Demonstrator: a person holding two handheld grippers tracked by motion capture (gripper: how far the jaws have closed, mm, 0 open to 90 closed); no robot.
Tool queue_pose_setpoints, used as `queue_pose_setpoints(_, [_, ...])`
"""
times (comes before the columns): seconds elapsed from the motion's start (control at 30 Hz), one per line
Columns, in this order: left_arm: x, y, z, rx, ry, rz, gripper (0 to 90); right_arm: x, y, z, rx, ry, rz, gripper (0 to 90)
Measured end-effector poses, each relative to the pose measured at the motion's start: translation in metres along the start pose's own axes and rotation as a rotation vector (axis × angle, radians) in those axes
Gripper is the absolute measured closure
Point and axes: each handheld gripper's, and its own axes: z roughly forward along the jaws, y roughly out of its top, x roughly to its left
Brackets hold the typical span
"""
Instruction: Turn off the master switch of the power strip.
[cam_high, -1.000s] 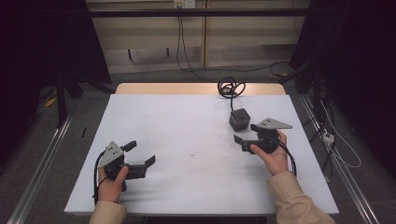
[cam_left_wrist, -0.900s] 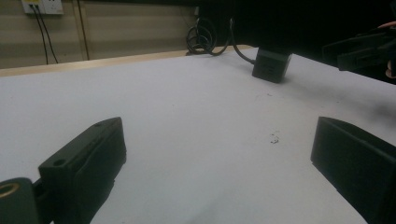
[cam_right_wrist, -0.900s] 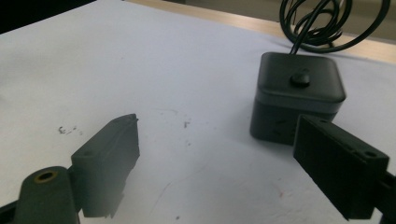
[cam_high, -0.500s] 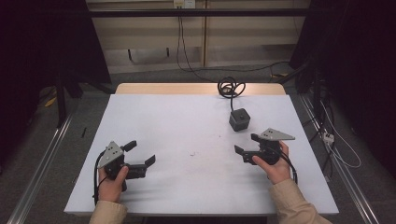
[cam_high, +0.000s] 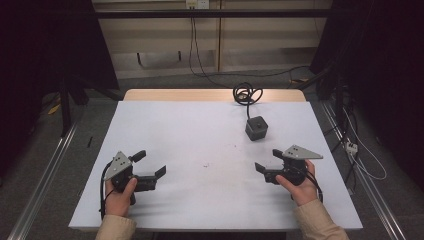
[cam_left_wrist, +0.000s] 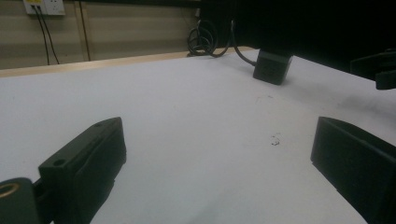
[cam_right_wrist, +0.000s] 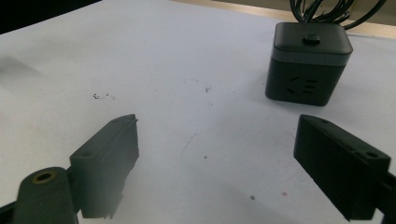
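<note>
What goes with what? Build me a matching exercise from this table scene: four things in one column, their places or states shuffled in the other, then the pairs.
Things
1. left gripper
2. right gripper
3. black cube socket
4. coiled cable

Places or states
A. bunched at the table's far edge
B. open, at the near left of the table
C. standing on the white tabletop, right of centre
D. open, at the near right, nearest the cube

Pairs: 1-B, 2-D, 3-C, 4-A
</note>
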Motion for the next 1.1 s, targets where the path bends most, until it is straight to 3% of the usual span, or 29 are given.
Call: queue_pose_setpoints(1.1, [0.0, 0.001, -0.001, -0.005, 0.005, 0.0, 2.9, 0.0, -0.025, -0.031, -0.012, -0.003, -0.012, 13.1])
